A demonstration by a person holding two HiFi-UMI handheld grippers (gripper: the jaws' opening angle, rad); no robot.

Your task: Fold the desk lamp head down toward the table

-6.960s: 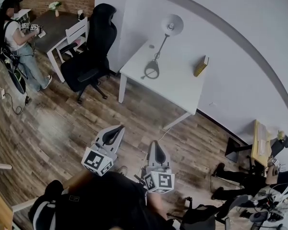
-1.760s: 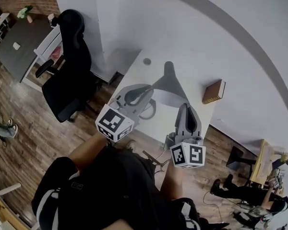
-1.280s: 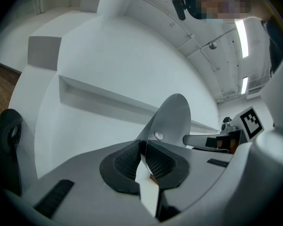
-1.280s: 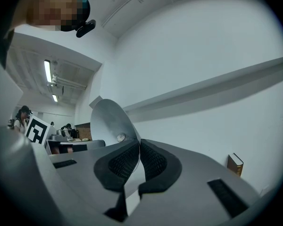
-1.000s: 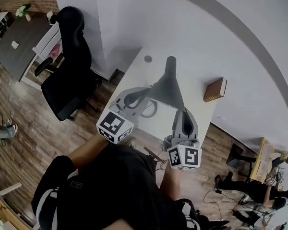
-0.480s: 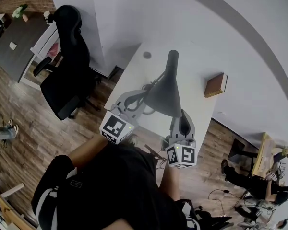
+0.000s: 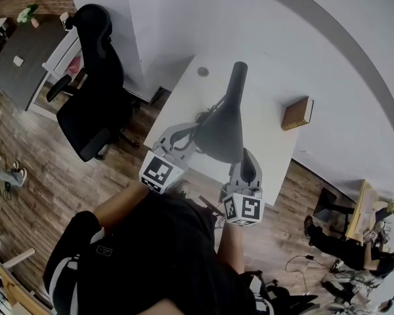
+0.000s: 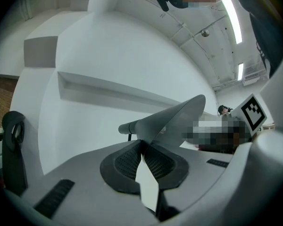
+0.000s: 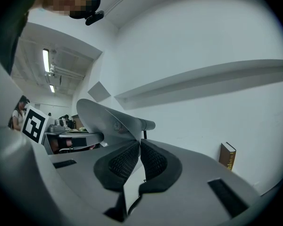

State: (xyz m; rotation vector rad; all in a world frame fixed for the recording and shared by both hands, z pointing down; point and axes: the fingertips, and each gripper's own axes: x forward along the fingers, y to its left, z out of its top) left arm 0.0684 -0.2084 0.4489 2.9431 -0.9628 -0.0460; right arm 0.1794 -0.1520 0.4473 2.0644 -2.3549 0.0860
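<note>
Clamped desk lamp head (image 7: 222, 131) by shade rim from both sides. Left gripper (image 7: 194, 135) at shade's 9 o'clock, right gripper (image 7: 247, 157) at 5 o'clock, both with jaws pinched nearly together on thin edge. Hung above table (image 7: 266, 107), wide end at 6 o'clock, neck toward 12. Judged fold underway, head not yet down; more lowering left.

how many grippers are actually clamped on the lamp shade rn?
2. The left gripper pinches the rim of the lamp shade on its left side; the right gripper pinches the rim on the right, nearer the person. Both grips show plainly.
</note>
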